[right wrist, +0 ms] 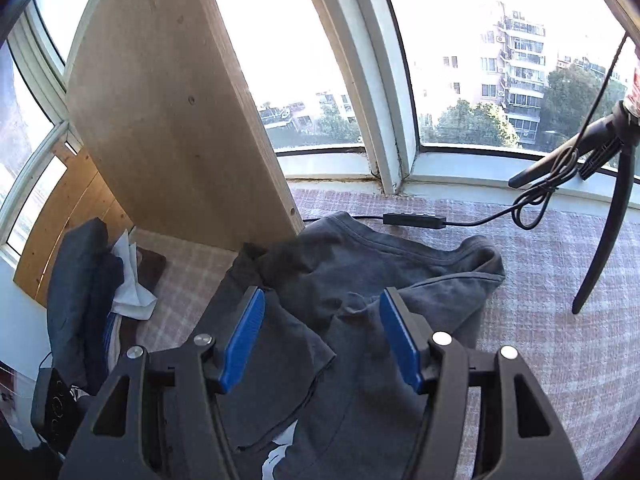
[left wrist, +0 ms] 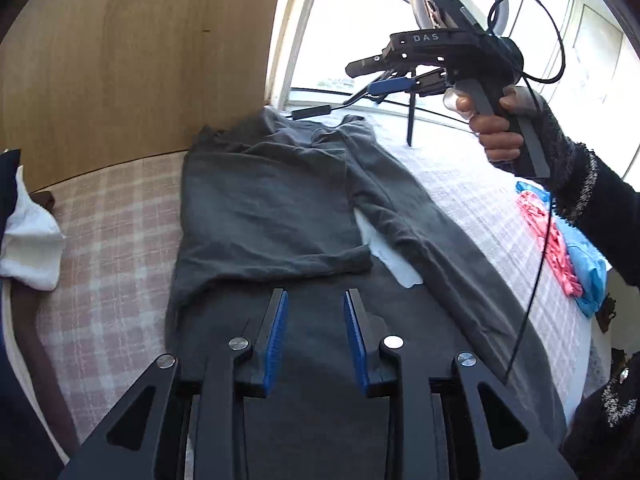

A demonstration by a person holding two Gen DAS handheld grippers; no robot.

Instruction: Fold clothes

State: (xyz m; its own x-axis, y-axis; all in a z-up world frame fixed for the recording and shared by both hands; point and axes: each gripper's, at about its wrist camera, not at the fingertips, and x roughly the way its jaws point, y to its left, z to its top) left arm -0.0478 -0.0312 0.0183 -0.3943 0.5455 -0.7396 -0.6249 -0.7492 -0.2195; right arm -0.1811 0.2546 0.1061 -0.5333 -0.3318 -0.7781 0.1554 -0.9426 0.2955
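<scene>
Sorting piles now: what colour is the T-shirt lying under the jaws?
Dark grey T-shirt with a white print; clearest in the left wrist view.

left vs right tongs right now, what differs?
Gap: the left tongs stand narrower than the right tongs.
Below them: the left tongs hang over the flat lower part of the grey shirt, the right tongs over its rumpled collar end.
Shared: blue pads, both open, nothing gripped.
</scene>
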